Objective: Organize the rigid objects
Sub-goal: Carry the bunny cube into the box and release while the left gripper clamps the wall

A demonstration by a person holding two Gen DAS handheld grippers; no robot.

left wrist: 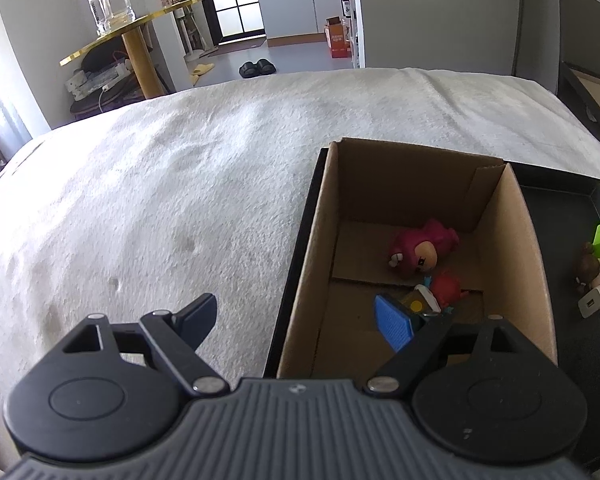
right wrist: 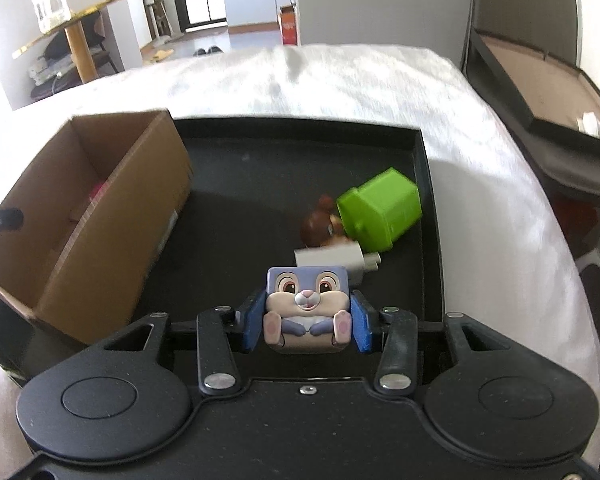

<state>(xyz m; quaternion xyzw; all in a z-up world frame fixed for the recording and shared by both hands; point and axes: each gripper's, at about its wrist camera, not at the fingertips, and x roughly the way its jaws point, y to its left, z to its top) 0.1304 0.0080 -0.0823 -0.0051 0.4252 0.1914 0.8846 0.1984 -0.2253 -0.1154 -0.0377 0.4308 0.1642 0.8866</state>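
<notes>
Right gripper (right wrist: 306,322) clamped on a rabbit cube toy (right wrist: 306,308), blue pads (right wrist: 362,330) pressed to both its sides, held above the near part of the black tray (right wrist: 260,148). Left gripper (left wrist: 304,320) spread wide with nothing between its fingers, poised over the near left corner of the cardboard box (left wrist: 516,240); one finger sits outside the box wall, the other over the interior. The box stands in the tray's left half, at 9 o'clock from the held cube in the right wrist view. Sorted so far, by my reading: a pink figure (left wrist: 422,248), a red figure (left wrist: 446,286) and a small item with a yellow dot (left wrist: 416,304) lie on the box floor. Remaining on the tray at 1 o'clock from the cube: a green block (right wrist: 380,210) tipped on its side, a brown figure (right wrist: 320,226) touching it, and a white charger (right wrist: 332,260) just in front of both. Roughly half done; the cube looks next for the box. Tray rests on a white fuzzy blanket (left wrist: 180,160), soft footing. Room beyond: a gold-edged round side table (left wrist: 140,36) carrying a clear jar (left wrist: 110,0) at 11 o'clock, black slippers (left wrist: 258,67) on the floor at 12, a white cabinet (left wrist: 300,0) past the doorway.
</notes>
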